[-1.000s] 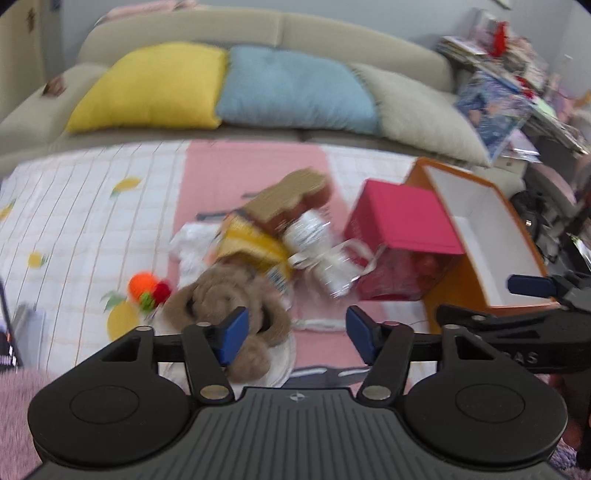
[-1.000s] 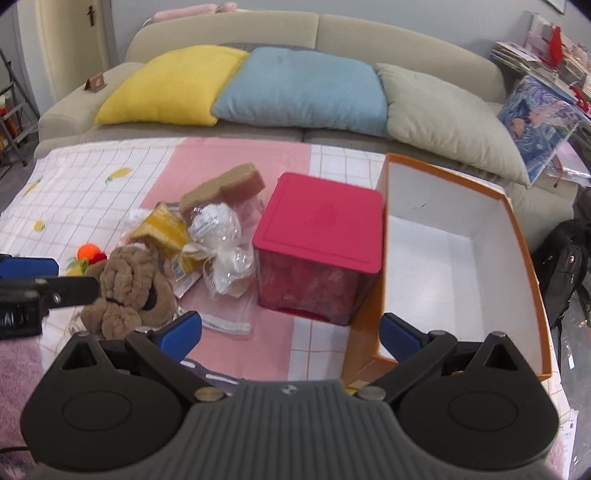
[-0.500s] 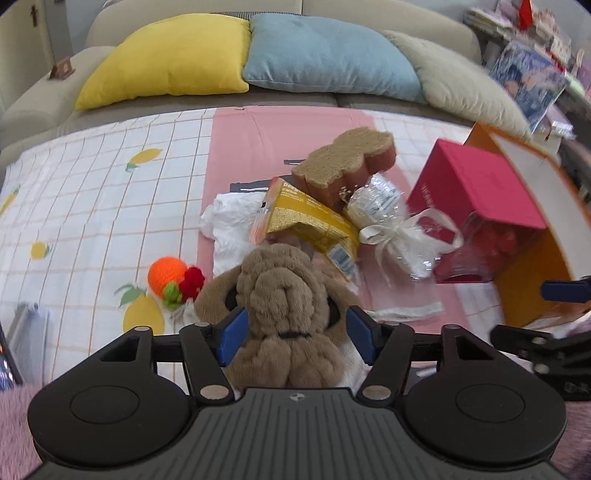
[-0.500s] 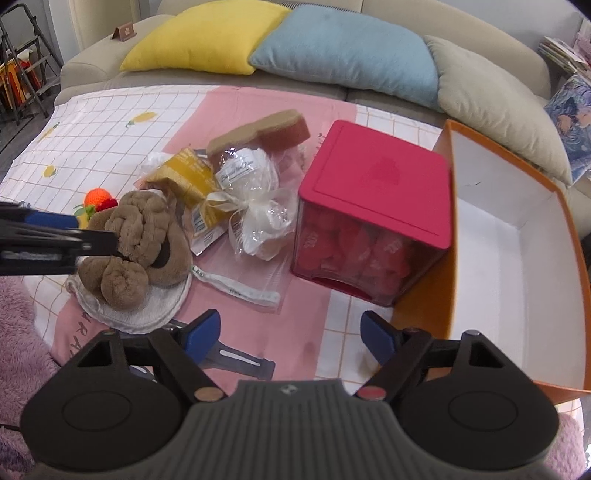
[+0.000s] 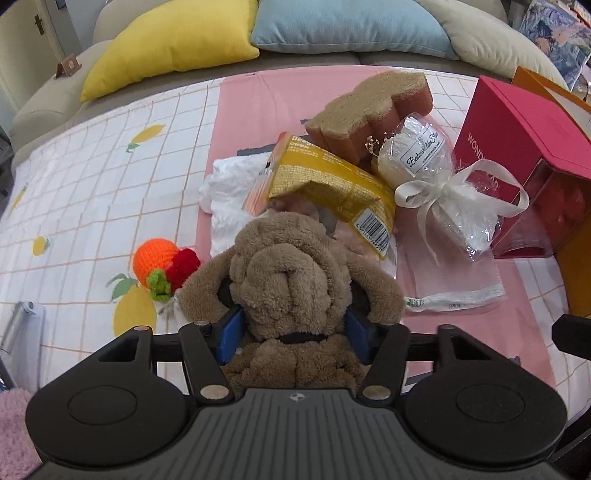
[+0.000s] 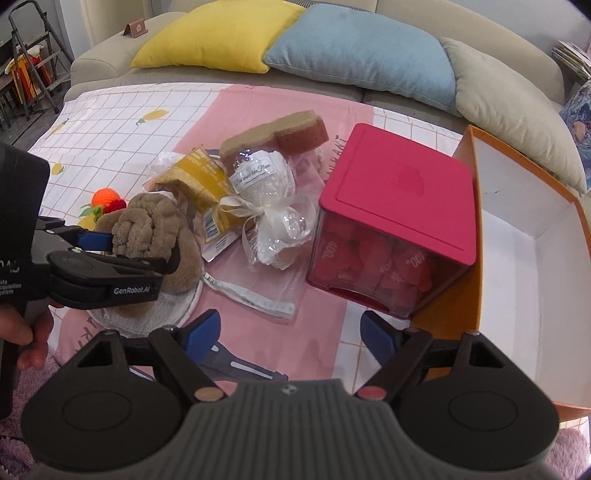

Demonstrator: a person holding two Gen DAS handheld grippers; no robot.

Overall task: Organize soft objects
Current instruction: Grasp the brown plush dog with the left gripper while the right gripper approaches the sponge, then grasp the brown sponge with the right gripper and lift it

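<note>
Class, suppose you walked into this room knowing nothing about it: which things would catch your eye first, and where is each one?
First, the brown plush dog at the near edge of the cloth, sitting between the closing jaws of the left gripper. Next, the bright pink-lidded box to its right, standing against the open orange carton. The right gripper hangs open over bare pink cloth.

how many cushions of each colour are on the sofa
yellow cushion: 1
light blue cushion: 1
beige cushion: 1
total: 3
</note>
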